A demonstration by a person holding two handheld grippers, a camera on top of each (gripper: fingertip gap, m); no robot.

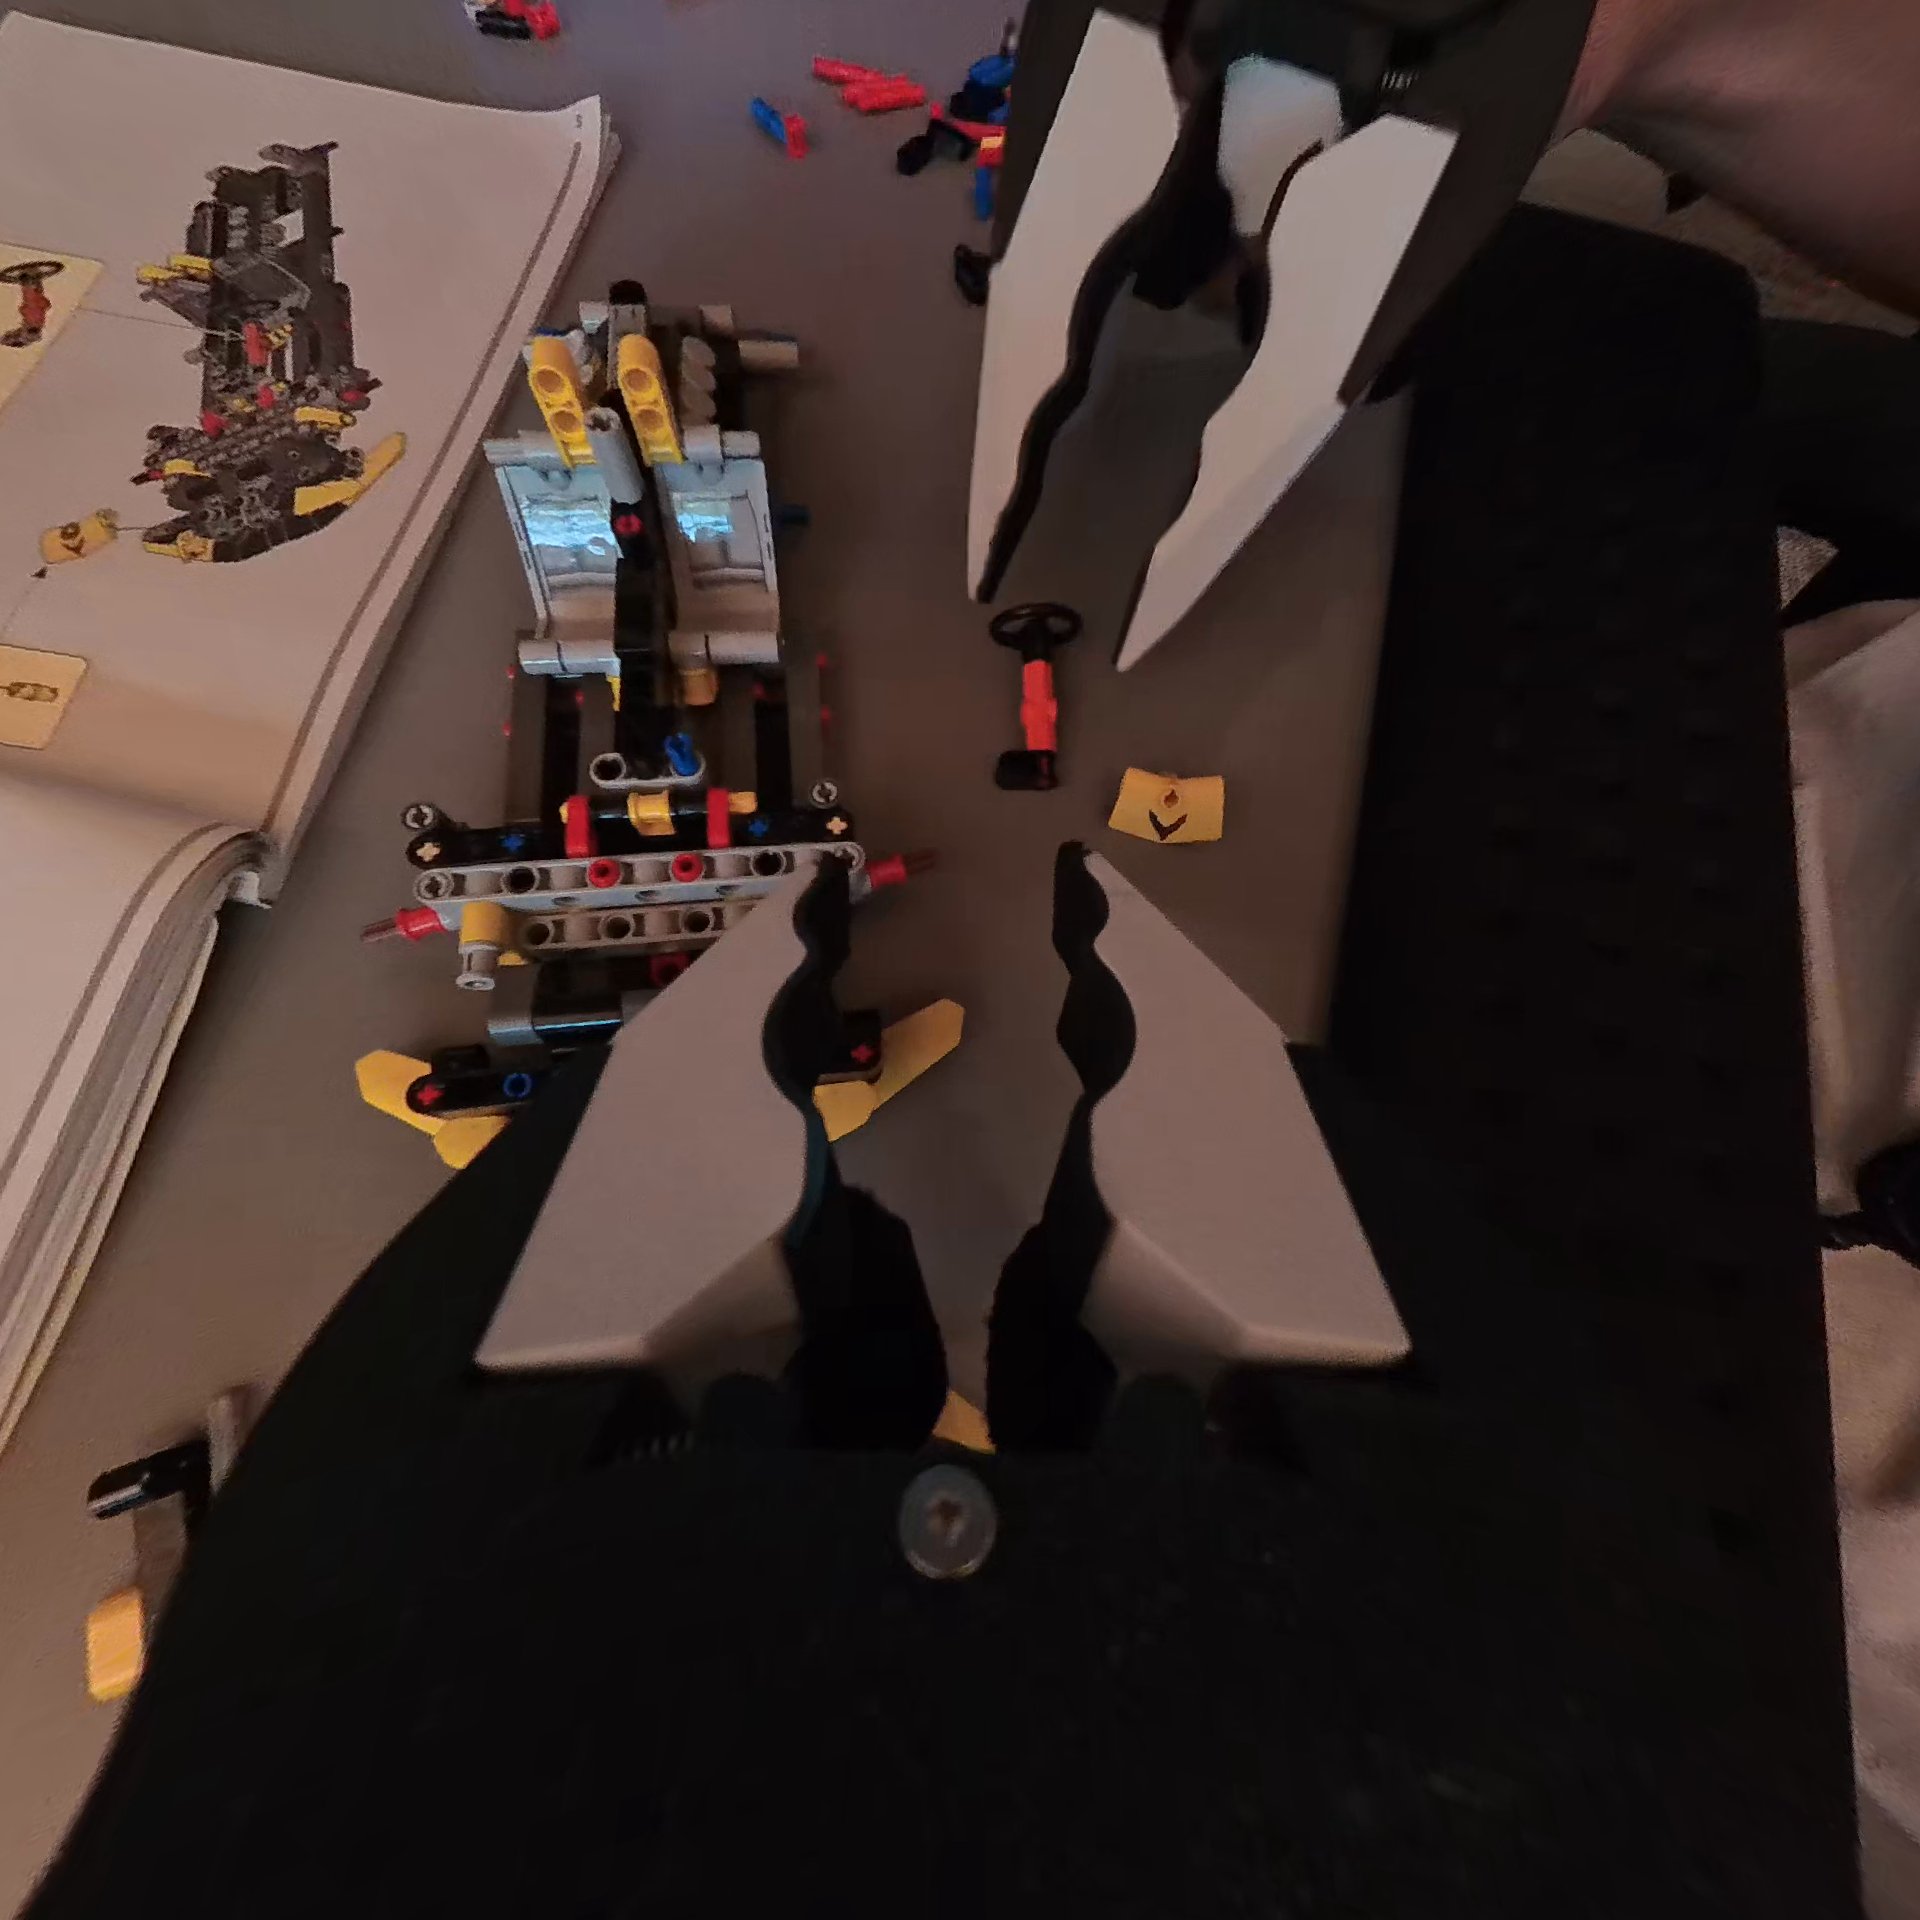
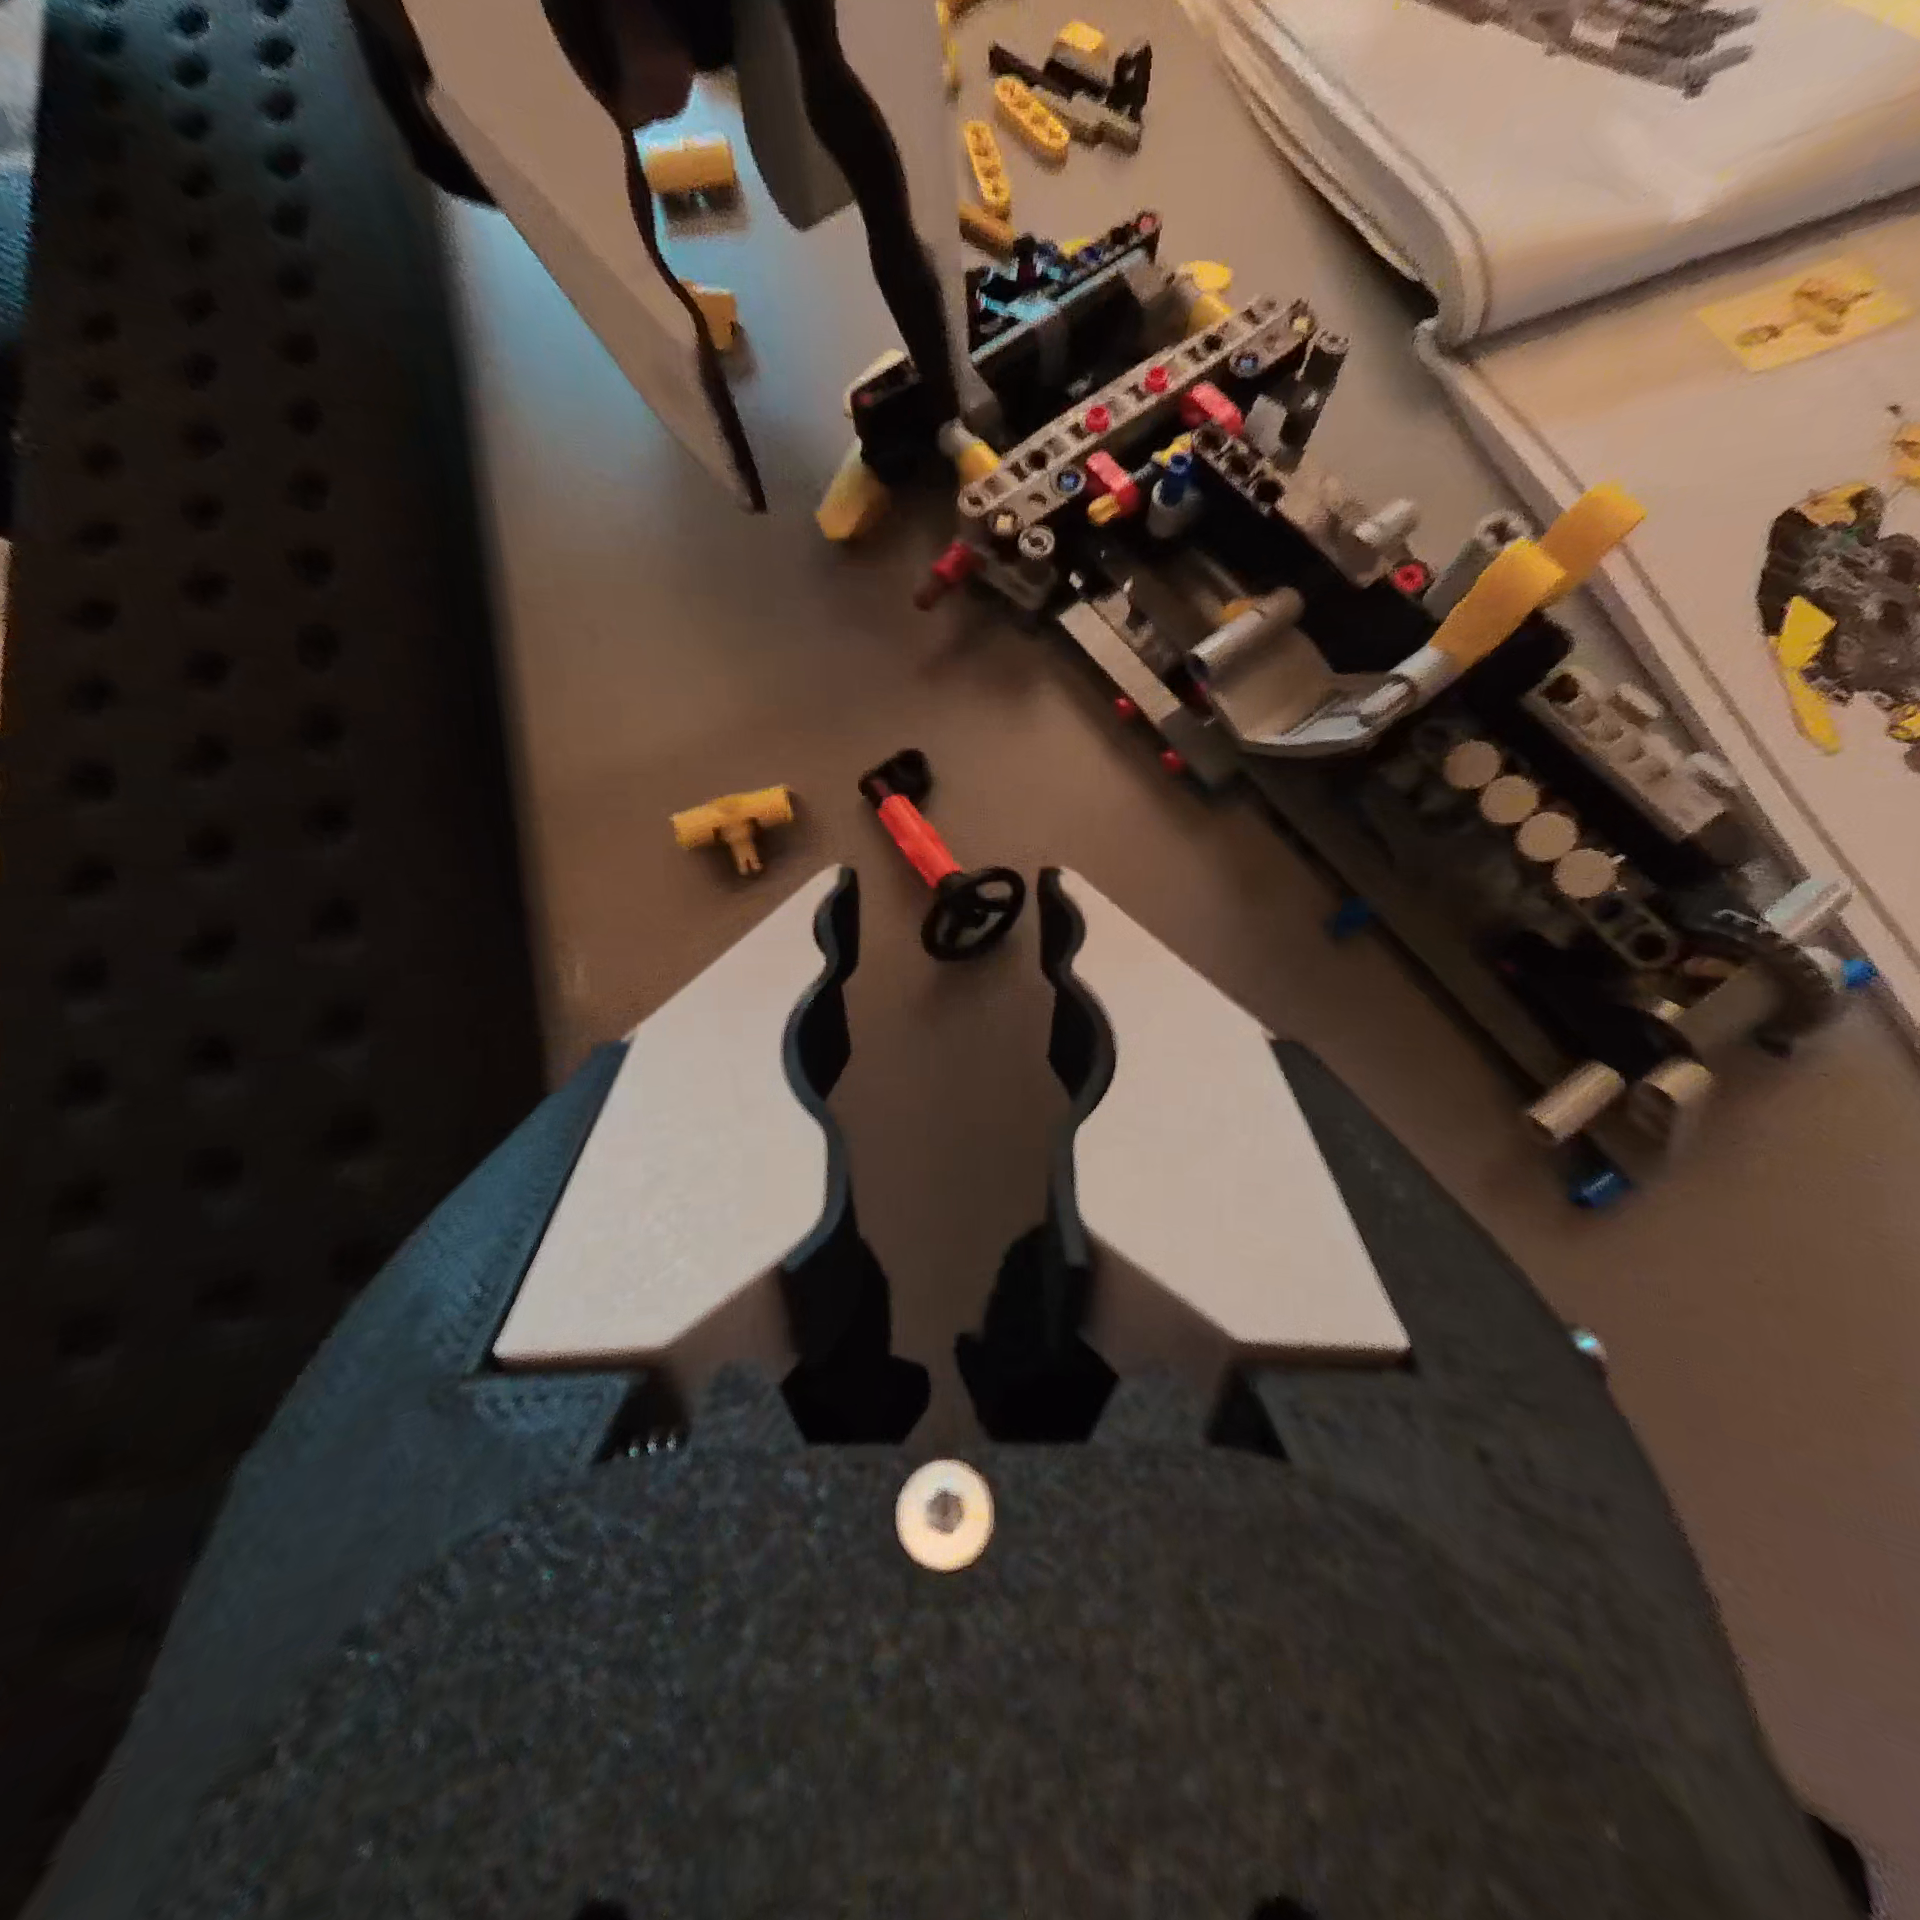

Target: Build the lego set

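Approaching the small steering-wheel subassembly (image 2: 940,857), a black wheel on a red axle sleeve ending in a black connector, the right gripper (image 2: 948,883) stood with its grey, black-padded fingers spread wide and empty, the wheel lying on the grey tabletop (image 2: 623,644) just ahead of and between its fingertips. The left gripper (image 1: 948,862) was likewise wide and held nothing; its left finger overlapped the near end of the partly built black, grey and yellow Technic chassis (image 1: 644,665), though contact could not be confirmed. A yellow T-shaped connector (image 2: 732,826) lay ahead-left of the right gripper's tips, and the open instruction booklet (image 1: 208,520) lay beyond the chassis on the left gripper's left. The step in hand appeared to be picking up the steering column. A sound grip would probably close across the red sleeve rather than the thin wheel rim, keeping the connector end exposed for seating, while the left gripper steadied the chassis against sliding.
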